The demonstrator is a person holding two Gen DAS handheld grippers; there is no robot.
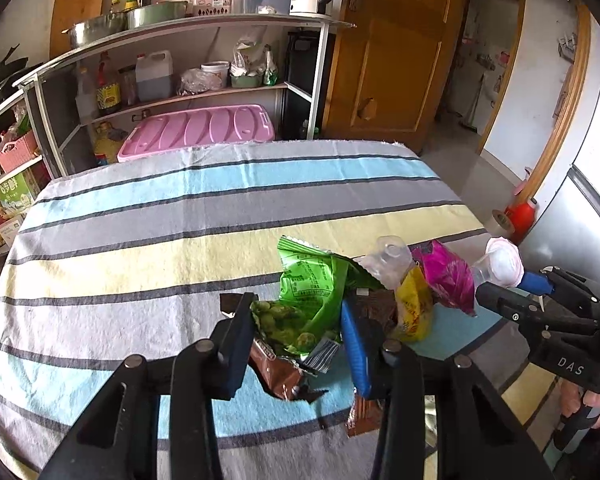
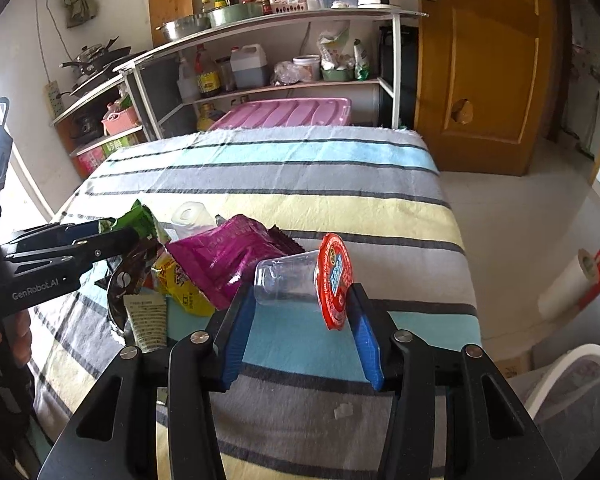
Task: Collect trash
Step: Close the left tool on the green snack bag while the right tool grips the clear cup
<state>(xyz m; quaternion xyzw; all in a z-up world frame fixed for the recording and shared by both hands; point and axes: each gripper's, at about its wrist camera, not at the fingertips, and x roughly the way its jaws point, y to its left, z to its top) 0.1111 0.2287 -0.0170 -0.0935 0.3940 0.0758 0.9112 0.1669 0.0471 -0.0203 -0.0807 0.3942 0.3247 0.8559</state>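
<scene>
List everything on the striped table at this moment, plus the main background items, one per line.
green snack bag: 1, green, between left gripper's jaws
brown wrapper: 1, brown, under the green bag
yellow packet: 1, yellow, mid pile
magenta bag: 1, magenta, right of pile
clear cup: 1, clear with red lid, on its side between right gripper's jaws
tablecloth: 1, blue, grey, yellow stripes
pink lid: 1, behind table
shelf: 1, white, back wall
left gripper: black, blue pads
right gripper: black, blue pads
</scene>
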